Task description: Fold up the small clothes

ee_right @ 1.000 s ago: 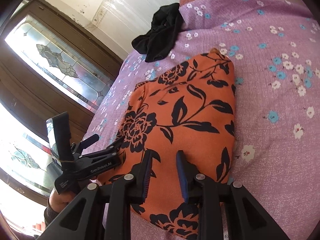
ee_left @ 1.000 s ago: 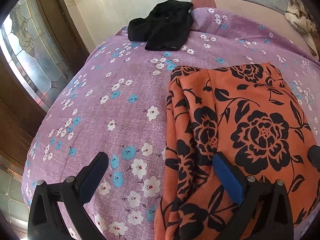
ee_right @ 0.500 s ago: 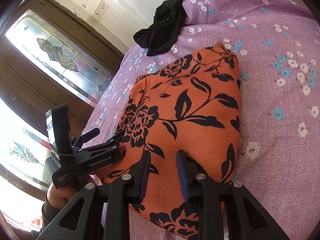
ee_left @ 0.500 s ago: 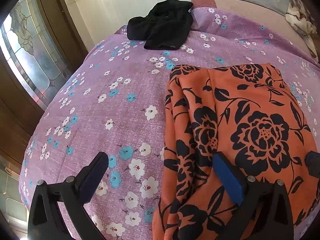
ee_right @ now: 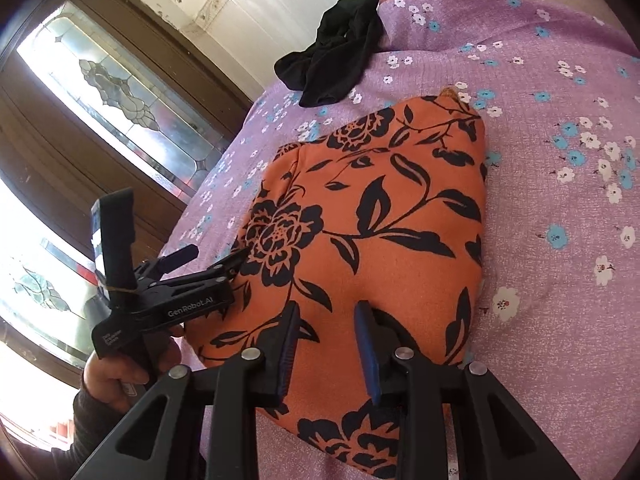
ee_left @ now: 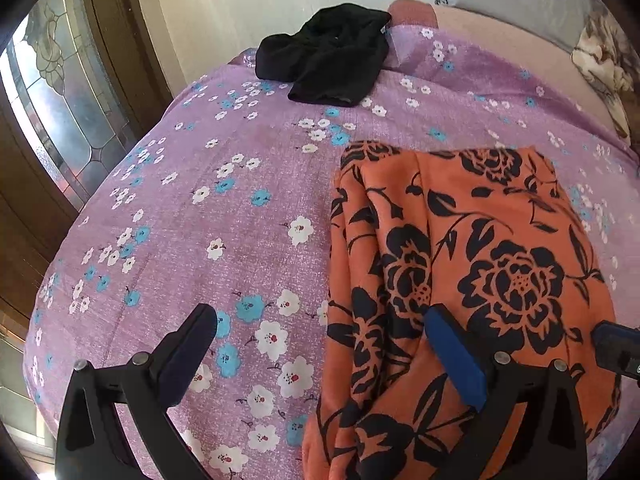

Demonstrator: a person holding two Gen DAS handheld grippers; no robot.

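An orange garment with black flowers (ee_left: 472,280) lies folded on the purple flowered bed cover (ee_left: 224,216); it also shows in the right wrist view (ee_right: 360,216). My left gripper (ee_left: 320,332) is open and empty, its right finger over the garment's left edge, its left finger over the cover. My right gripper (ee_right: 326,320) hangs over the garment's near edge with its jaws a little apart and nothing between them. The left gripper (ee_right: 208,256) shows in the right wrist view at the garment's left side.
A black garment (ee_left: 332,64) lies crumpled at the far edge of the bed, also in the right wrist view (ee_right: 336,52). A wooden door with patterned glass (ee_left: 60,92) stands to the left. A patterned pillow (ee_left: 604,60) lies at the far right.
Both grippers have drifted slightly over the garment. The garment has not moved, and the jaws stand as before.
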